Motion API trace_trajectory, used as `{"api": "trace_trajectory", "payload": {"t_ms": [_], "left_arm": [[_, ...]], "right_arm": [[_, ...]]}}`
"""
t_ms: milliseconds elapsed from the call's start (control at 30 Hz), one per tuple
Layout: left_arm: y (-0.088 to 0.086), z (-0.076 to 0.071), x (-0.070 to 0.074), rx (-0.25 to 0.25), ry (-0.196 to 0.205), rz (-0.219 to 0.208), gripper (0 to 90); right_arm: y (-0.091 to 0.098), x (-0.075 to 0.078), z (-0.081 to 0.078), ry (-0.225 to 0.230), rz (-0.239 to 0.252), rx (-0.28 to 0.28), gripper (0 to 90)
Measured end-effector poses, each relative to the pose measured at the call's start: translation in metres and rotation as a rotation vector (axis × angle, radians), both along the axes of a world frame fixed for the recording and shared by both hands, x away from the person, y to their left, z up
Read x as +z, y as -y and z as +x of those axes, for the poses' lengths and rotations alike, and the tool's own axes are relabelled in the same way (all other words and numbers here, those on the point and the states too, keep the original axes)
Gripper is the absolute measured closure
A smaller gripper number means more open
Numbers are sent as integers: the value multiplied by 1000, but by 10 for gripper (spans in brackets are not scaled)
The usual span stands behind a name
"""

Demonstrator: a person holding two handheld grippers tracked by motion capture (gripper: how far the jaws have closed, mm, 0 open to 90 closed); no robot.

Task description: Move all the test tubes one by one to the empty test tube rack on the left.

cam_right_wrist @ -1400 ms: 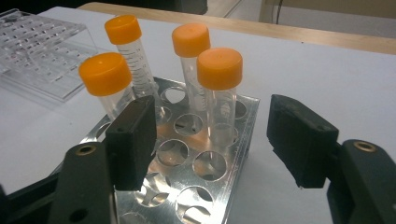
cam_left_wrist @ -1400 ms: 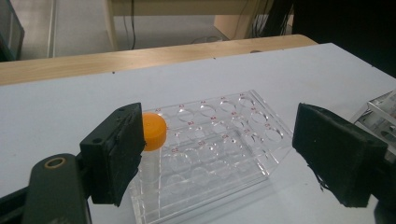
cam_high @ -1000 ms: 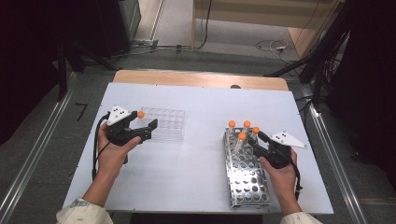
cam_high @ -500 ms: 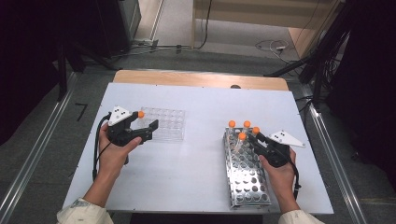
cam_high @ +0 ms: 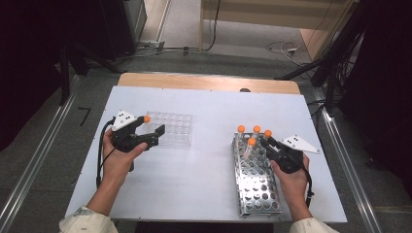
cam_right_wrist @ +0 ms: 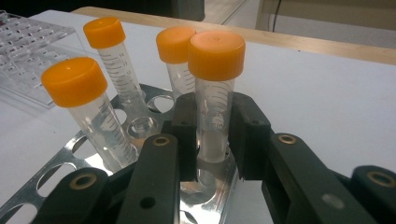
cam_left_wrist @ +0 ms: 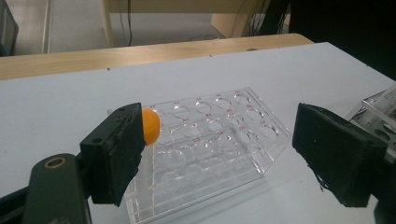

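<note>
Right gripper [cam_right_wrist: 212, 140]: clenched on the capped tube [cam_right_wrist: 215, 98] nearest the right edge of the bench; jaws have just been closing, both pads pressed against its clear wall below the orange cap; seen from above at [cam_high: 274, 148], held in the right hand [cam_high: 291, 177].
Capped tube: upright in the far right corner of the metal rack [cam_high: 255, 182], its foot in a hole; seen from above as the rightmost orange cap [cam_high: 267, 133].
Neighbouring tubes: three more with orange caps [cam_right_wrist: 74, 81], [cam_right_wrist: 105, 32], [cam_right_wrist: 173, 44], upright in the same far end of the rack, just beside the grasped one; the closest stands right behind it and partly hidden by it.
Metal rack: lying near the right front part of the bench, long side running front to back, most holes bare.
Left gripper [cam_left_wrist: 215, 154]: released, jaws wide apart, nothing between the pads; hovering over the near side of the clear rack [cam_left_wrist: 210, 140], in the left hand [cam_high: 119, 158].
Clear rack: on the left half of the bench, towards the middle; one orange-capped tube [cam_left_wrist: 150, 126] at its left end, mostly screened by the left jaw, so probably seated in a corner hole.
Bench [cam_high: 214, 107]: white top, wooden strip along the far edge, a small dark spot at that edge.
Cables: one trailing from each gripper towards the front edge.
</note>
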State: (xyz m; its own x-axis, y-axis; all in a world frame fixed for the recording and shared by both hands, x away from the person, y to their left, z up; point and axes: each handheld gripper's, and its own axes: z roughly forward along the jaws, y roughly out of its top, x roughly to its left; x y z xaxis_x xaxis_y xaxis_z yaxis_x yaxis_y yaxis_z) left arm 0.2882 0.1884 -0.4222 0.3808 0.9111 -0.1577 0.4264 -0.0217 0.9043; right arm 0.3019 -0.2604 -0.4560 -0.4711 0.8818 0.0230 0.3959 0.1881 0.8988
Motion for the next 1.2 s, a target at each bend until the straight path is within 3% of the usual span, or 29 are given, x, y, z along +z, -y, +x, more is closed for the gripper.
{"api": "trace_trajectory", "payload": {"t_ms": [733,900,1200], "left_arm": [[3,-1,0,-21,5,14,159],[4,-2,1,-24,8,14,157],[6,-2,2,-30,9,11,158]], "right_arm": [[2,35,-9,71,23,0,709],[5,49,-19,100,34,11,710],[7,63,-40,105,53,45,711]]}}
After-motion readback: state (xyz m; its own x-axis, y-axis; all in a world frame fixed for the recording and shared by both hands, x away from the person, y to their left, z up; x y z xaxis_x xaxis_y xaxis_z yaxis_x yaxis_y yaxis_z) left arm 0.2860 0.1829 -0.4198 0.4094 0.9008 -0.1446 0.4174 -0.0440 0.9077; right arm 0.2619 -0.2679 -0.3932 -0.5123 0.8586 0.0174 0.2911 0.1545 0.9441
